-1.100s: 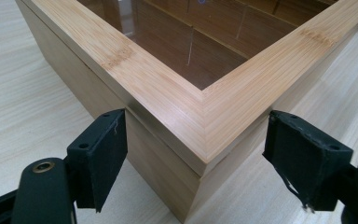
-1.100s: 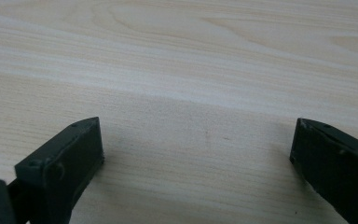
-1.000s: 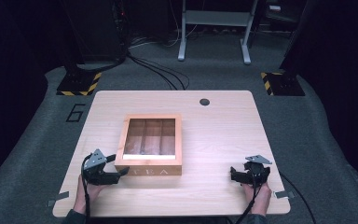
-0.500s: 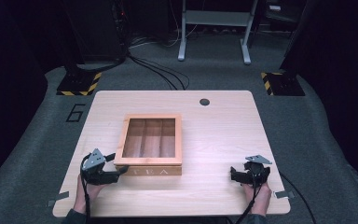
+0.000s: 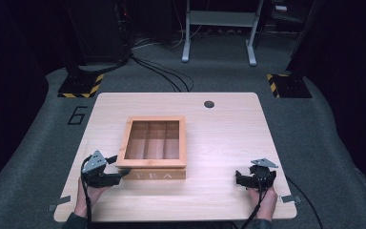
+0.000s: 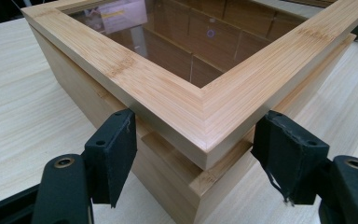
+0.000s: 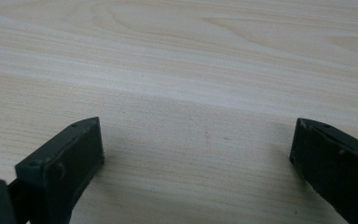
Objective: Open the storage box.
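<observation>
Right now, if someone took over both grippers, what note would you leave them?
Left gripper: jaws have just been closing around the near-left corner of the bamboo tea box with a glass-window lid; pads flank that corner, not clearly pressing.
Right gripper: open, idle over the light wooden table, well right of the box.
Done: left gripper lined up at the corner.
Left: lid apparently shut; grip and handle the box.

I work in what looks like a lab or recording studio. Beyond my grippers, a pale wooden table (image 5: 228,138) stands on grey carpet (image 5: 310,143) marked with a 6 (image 5: 77,115). Farther off are black drapes, stand bases with yellow-black hazard tape (image 5: 81,88), floor cables (image 5: 164,76) and a metal frame (image 5: 218,28).
</observation>
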`<move>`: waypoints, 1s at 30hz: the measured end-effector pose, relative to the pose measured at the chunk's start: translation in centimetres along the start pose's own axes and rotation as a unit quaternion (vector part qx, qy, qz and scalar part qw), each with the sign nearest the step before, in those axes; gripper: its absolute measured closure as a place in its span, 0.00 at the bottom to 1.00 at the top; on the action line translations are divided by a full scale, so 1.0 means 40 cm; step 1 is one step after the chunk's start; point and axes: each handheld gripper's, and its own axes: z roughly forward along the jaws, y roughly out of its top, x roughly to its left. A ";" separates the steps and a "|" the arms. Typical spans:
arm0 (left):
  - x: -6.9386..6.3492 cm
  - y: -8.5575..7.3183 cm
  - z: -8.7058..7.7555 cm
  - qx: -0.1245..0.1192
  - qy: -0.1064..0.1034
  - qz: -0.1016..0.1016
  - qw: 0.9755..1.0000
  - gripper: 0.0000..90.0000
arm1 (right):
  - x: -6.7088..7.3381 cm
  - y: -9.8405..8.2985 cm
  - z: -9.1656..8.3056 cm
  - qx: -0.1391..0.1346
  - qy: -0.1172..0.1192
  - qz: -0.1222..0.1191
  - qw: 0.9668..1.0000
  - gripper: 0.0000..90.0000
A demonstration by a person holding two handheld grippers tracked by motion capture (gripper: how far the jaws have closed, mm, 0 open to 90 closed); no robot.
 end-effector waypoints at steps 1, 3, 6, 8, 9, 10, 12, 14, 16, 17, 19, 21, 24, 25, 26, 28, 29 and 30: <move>0.000 0.002 0.000 0.001 0.001 0.003 1.000 0.34 | 0.000 0.000 0.000 0.000 0.000 0.000 1.000 0.02; 0.001 0.003 -0.002 0.001 0.000 0.002 1.000 0.34 | 0.000 0.000 0.000 0.000 0.000 0.000 1.000 0.02; 0.002 0.012 -0.007 -0.005 0.016 0.011 1.000 0.40 | 0.000 0.000 0.000 0.000 0.000 0.000 1.000 0.02; 0.003 0.018 -0.005 -0.001 0.022 0.018 1.000 0.41 | 0.000 0.000 0.000 0.000 0.000 0.000 1.000 0.02; 0.002 0.020 -0.003 -0.001 0.026 0.019 0.999 0.41 | 0.000 0.000 0.000 0.000 0.000 0.000 1.000 0.02; 0.003 0.021 -0.002 -0.002 0.030 0.023 0.999 0.41 | 0.000 0.000 0.000 0.000 0.000 0.000 1.000 0.02; 0.002 0.023 0.001 -0.004 0.036 0.026 0.999 0.41 | 0.000 0.000 0.000 0.000 0.000 0.000 1.000 0.02; 0.001 0.023 0.003 -0.012 0.041 0.022 0.999 0.41 | 0.000 0.000 0.000 0.000 0.000 0.000 1.000 0.02; 0.002 0.025 0.002 -0.015 0.048 0.021 0.999 0.40 | 0.000 0.000 0.000 0.000 0.000 0.000 1.000 0.02; 0.001 0.027 0.002 -0.017 0.051 0.022 0.998 0.39 | 0.000 0.000 0.000 0.000 0.000 0.000 1.000 0.02; 0.000 0.034 -0.001 -0.021 0.058 0.027 0.998 0.39 | 0.000 0.000 0.000 0.000 0.000 0.000 1.000 0.02; 0.000 0.042 -0.003 -0.022 0.060 0.029 0.998 0.37 | 0.000 0.000 0.000 0.000 0.000 0.000 1.000 0.02; 0.002 0.053 -0.004 -0.024 0.064 0.040 0.997 0.36 | 0.000 0.000 0.000 -0.001 0.000 0.001 1.000 0.02; 0.001 0.056 -0.003 -0.027 0.066 0.041 0.997 0.36 | 0.000 0.000 0.000 0.000 0.000 0.000 1.000 0.02; 0.001 0.060 -0.003 -0.027 0.068 0.046 0.996 0.36 | 0.000 0.000 0.000 -0.002 0.000 0.002 1.000 0.02; 0.002 0.068 -0.001 -0.033 0.073 0.051 0.995 0.36 | 0.001 0.000 0.001 -0.002 0.000 0.002 1.000 0.02; 0.003 0.073 -0.001 -0.037 0.073 0.048 0.996 0.35 | 0.000 0.000 0.000 -0.002 0.000 0.002 1.000 0.02; 0.004 0.076 -0.002 -0.040 0.073 0.050 0.995 0.35 | 0.001 0.000 0.000 -0.002 0.000 0.003 1.000 0.02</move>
